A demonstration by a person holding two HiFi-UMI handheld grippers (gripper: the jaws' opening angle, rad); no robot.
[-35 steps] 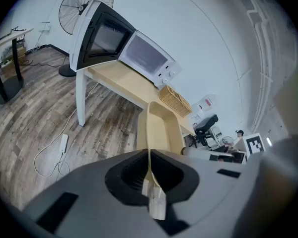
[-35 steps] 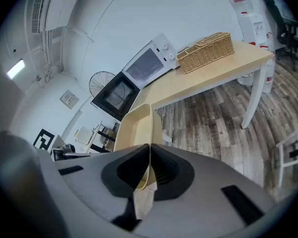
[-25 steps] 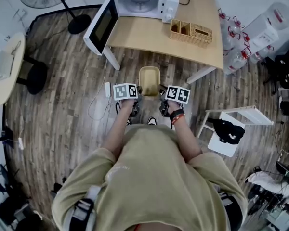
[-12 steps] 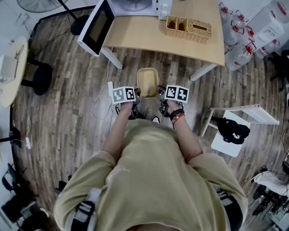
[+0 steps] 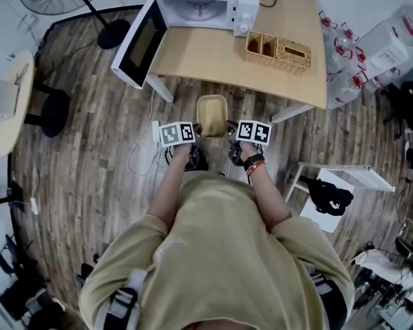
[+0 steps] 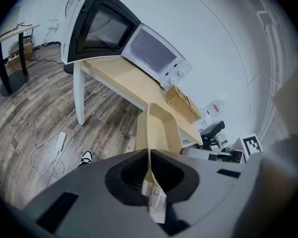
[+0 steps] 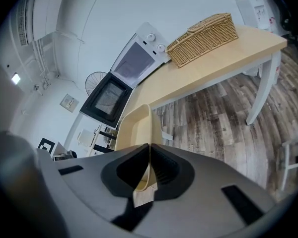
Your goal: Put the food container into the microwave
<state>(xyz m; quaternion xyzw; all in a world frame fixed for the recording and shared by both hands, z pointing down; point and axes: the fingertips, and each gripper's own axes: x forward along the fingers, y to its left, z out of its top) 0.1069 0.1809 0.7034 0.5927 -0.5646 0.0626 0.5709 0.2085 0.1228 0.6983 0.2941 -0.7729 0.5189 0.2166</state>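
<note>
A beige, empty food container (image 5: pixel 213 114) is held in the air between my two grippers, short of the table's front edge. My left gripper (image 5: pixel 195 137) is shut on its left rim (image 6: pixel 161 133). My right gripper (image 5: pixel 230 139) is shut on its right rim (image 7: pixel 137 128). The white microwave (image 5: pixel 205 4) stands at the table's far left corner. Its door (image 5: pixel 139 44) hangs wide open to the left, and the cavity (image 6: pixel 150 49) shows pale and bare.
A wicker basket (image 5: pixel 278 51) sits on the wooden table (image 5: pixel 213 53) right of the microwave. A white cable and plug (image 5: pixel 154 130) lie on the wood floor by the table leg. A fan stand (image 5: pixel 89 9) is at far left, and a white rack (image 5: pixel 337 177) at right.
The table and microwave have shifted slightly in the head view as the person moves. Both grippers keep hold of the container at the same spacing.
</note>
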